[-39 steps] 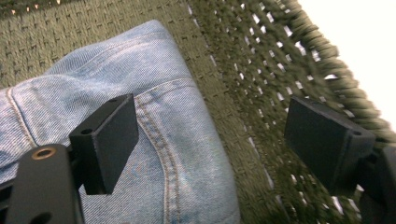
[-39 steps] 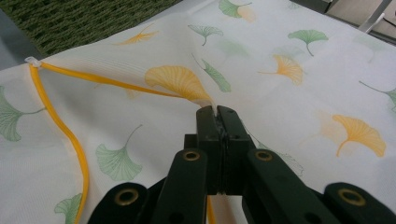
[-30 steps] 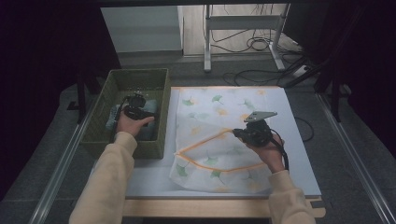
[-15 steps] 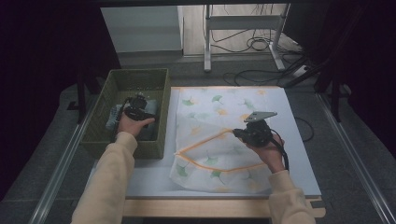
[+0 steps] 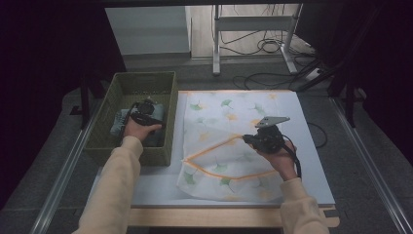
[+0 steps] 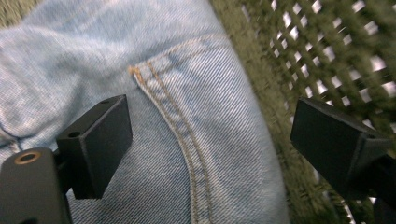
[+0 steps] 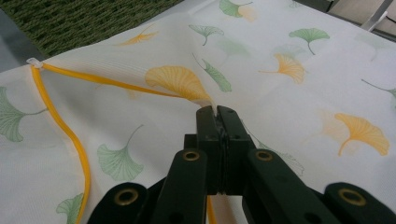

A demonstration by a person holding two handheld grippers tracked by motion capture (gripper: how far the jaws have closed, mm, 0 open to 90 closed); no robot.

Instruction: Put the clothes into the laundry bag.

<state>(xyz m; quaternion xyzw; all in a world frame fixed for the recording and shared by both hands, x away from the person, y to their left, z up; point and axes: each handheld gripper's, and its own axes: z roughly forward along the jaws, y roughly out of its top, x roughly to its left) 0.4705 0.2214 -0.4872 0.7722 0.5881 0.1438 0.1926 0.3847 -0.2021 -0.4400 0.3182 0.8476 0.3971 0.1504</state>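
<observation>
A white mesh bag (image 5: 226, 119) printed with ginkgo leaves lies flat on the table, its yellow-edged opening (image 5: 214, 146) toward the front. My right gripper (image 5: 247, 140) is shut on the upper layer of the bag beside that opening, lifting it a little. In the right gripper view the jaws (image 7: 215, 112) pinch the fabric of the bag (image 7: 289, 116) where the yellow edge (image 7: 70, 135) ends. My left gripper (image 5: 145, 108) is down in the green basket (image 5: 143, 74). It stands open (image 6: 210, 135) just above folded light-blue jeans (image 6: 187, 116), with a pocket seam between the jaws.
The woven basket wall (image 6: 327, 46) stands close on the right of the left gripper. The basket (image 7: 70, 18) borders the bag's left side. The pale table board (image 5: 311, 146) has bare room right of the bag. Cables and a metal stand (image 5: 253, 34) lie on the floor beyond.
</observation>
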